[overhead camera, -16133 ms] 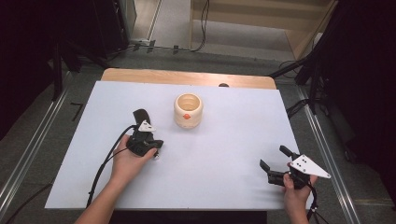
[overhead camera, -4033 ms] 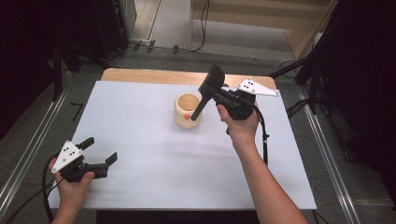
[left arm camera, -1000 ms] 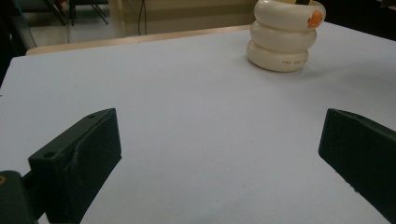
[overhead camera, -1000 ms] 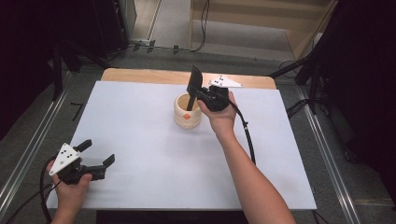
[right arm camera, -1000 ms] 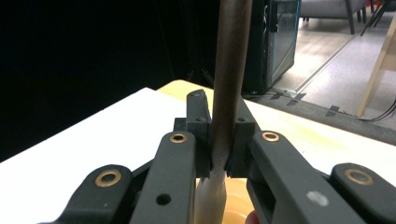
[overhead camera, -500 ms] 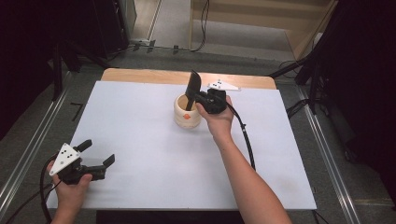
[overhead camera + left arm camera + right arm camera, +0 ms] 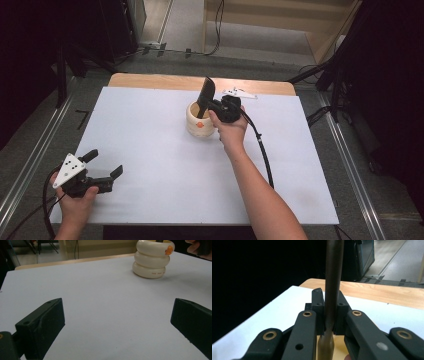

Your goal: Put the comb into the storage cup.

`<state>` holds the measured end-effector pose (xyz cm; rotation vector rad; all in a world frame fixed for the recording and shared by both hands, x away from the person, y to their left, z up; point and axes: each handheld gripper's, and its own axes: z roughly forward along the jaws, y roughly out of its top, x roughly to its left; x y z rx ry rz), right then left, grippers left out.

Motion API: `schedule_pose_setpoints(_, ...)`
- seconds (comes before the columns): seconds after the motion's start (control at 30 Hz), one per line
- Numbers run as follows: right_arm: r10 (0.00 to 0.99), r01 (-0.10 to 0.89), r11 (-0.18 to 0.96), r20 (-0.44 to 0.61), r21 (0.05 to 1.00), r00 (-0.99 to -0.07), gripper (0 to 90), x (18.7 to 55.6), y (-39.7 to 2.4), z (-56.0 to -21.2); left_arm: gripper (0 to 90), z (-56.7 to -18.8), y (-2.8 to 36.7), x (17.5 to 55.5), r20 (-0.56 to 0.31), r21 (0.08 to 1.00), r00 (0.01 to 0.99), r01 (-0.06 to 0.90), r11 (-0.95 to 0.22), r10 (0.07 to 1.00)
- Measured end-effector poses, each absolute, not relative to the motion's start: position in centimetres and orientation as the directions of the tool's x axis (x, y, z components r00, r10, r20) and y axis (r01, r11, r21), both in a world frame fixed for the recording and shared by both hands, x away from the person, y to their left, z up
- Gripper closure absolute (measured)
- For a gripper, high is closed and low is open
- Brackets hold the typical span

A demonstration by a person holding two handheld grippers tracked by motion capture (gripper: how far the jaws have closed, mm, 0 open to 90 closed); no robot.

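Spatula (image 7: 205, 94) clenched upright in the right gripper (image 7: 214, 106) fingers has swung from a slant to stand with its handle dipping into the cream holder (image 7: 199, 120) mid-bench, so release looks near, while the left gripper (image 7: 102, 172) rests released at the near corner

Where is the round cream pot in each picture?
High view: the cream pot stands mid-table, toward the far edge, beside the right gripper.
Left gripper view: top right, on the white tabletop.
Right gripper view: bottom middle, under the jaws.
Shared landmark: white tabletop.
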<state>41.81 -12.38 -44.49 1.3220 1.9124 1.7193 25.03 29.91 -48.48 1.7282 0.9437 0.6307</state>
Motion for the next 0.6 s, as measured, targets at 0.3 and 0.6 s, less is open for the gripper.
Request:
schedule_pose_setpoints(0.3, 0.758, 0.445, -0.085, 0.347, 0.892, -0.553, 74.0, 42.13, -12.92, -44.87, 0.0, -48.50, 29.89, 25.04, -0.023, 0.940, 0.555, 0.294, -0.170, 0.831)
schedule_pose_setpoints(0.6, 0.819, 0.439, -0.005, 0.256, 0.899, -0.514, 54.7, 42.47, -13.40, -45.18, 0.0, -48.51, 29.85, 25.04, -0.026, 0.940, 0.555, 0.296, -0.168, 0.832)
